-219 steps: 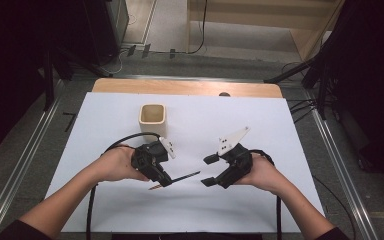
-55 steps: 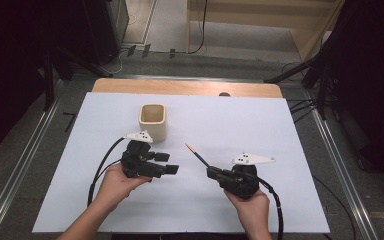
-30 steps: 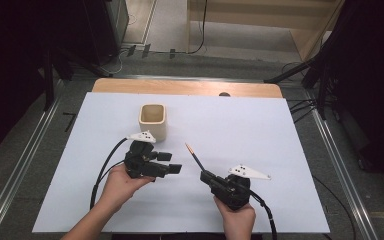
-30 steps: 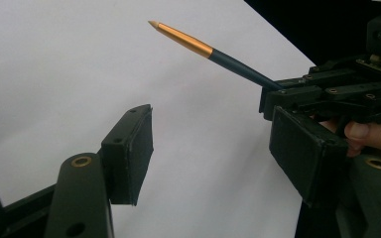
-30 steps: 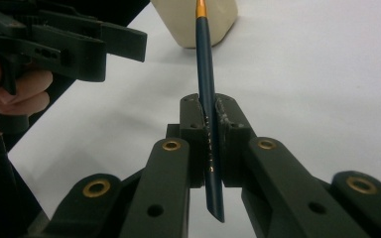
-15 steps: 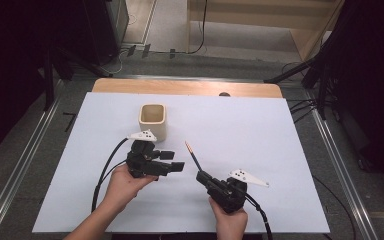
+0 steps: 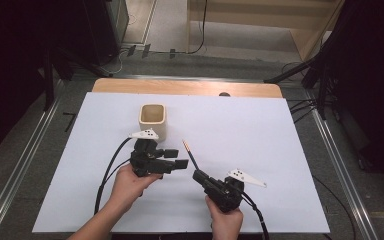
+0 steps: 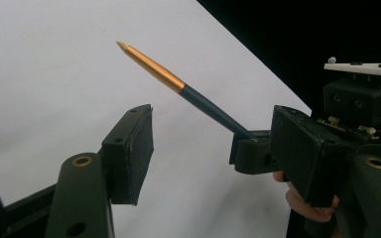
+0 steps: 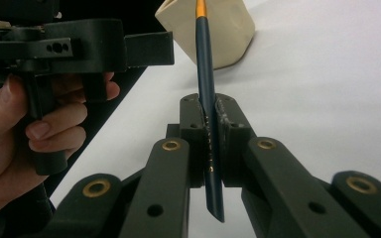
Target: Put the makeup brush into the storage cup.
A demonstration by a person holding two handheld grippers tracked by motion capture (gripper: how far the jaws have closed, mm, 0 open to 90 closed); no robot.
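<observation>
Right tongs (image 7: 198, 176) clamp pen (image 7: 190, 154), tip aimed at cup (image 7: 153, 120) toward table's far edge; left tongs (image 7: 178, 159) open, empty, beside it.

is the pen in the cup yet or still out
Out: the dark blue pen with the gold tip is clamped in the right tongs, short of the beige square cup.

White sheet (image 7: 260, 130) covers wooden table (image 7: 180, 88). Grey floor (image 7: 170, 30) around, metal rails (image 7: 15, 175) at both sides, cables (image 7: 300, 107) on floor, wooden furniture (image 7: 280, 20) behind, dark surroundings.
</observation>
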